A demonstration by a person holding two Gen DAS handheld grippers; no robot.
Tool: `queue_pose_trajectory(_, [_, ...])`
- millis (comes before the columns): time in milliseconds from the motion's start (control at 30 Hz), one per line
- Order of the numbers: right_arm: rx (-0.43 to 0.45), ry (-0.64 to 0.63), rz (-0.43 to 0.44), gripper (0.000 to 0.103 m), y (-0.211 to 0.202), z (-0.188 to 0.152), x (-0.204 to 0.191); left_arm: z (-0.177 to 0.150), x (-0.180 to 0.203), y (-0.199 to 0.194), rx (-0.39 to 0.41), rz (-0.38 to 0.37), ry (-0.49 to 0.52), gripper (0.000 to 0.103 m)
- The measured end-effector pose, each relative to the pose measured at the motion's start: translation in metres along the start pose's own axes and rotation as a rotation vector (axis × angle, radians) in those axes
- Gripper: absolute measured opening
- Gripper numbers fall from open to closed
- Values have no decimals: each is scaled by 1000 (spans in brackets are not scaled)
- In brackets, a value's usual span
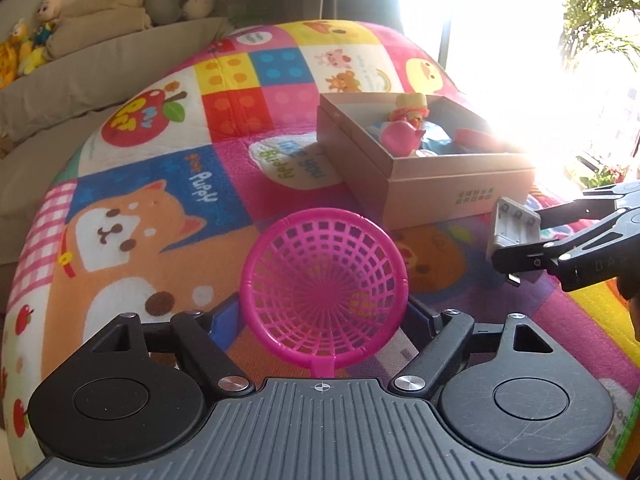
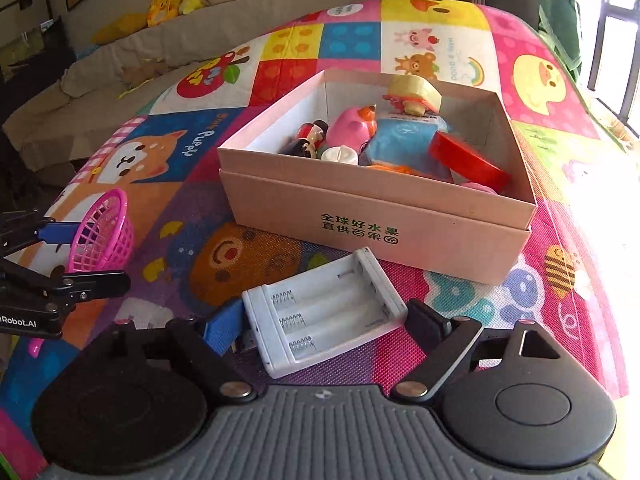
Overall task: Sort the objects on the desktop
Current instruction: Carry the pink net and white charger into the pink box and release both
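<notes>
One basket [image 1: 324,288], one battery holder [image 2: 324,312], perhaps both gripped.

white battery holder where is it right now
The white battery holder sits between the right claw's fingers in the right wrist view, just in front of the cardboard box, above the play mat.

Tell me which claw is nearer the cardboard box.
Right. The right claw, around the white battery holder, sits just in front of the cardboard box; the left claw, around the pink basket, is farther.
</notes>
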State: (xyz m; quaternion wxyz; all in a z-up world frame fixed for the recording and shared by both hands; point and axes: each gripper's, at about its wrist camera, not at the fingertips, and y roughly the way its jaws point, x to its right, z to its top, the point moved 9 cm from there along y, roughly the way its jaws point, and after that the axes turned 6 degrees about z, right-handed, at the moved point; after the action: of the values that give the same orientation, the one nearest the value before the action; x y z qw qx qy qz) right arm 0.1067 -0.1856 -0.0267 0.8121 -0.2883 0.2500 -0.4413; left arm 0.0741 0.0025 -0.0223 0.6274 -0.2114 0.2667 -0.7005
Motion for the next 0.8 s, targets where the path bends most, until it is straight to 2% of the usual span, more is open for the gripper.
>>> queue_pose_trajectory(100, [93,-20,-13,87,-40,22,-2,20,6,-12,59,-26,-1,86])
queue_pose_trajectory(233, [205,-12,-85,87,-78,72,15,55,18,-20,132,-61,11,86])
queue_pose_trajectory(333, [240,-12,-129,87,-75,112,32,86,25,-23,192,-64,33,86])
queue_pose_trajectory(433, [235,22,-145,87,-49,145,53,110,29,-22,224,-60,44,86])
queue_pose_trajectory(467, [225,44,-127,89,-38,153,61,115,29,-20,223,-63,43,86])
queue_pose_trajectory(500, [206,69,-102,93,-26,157,67,118,29,-19,220,-65,42,86])
queue_pose_trajectory(600, [216,175,-123,94,-15,158,91,121,29,-11,200,-65,47,86])
queue_pose_trajectory(633, [230,196,-111,94,-18,154,94,121,29,-7,192,-66,48,86])
queue_pose_trajectory(700, [272,230,-101,101,-32,139,98,123,32,4,170,-76,46,86])
queue_pose_trajectory(800, [298,208,-133,103,-52,114,99,139,44,21,156,-101,36,86])
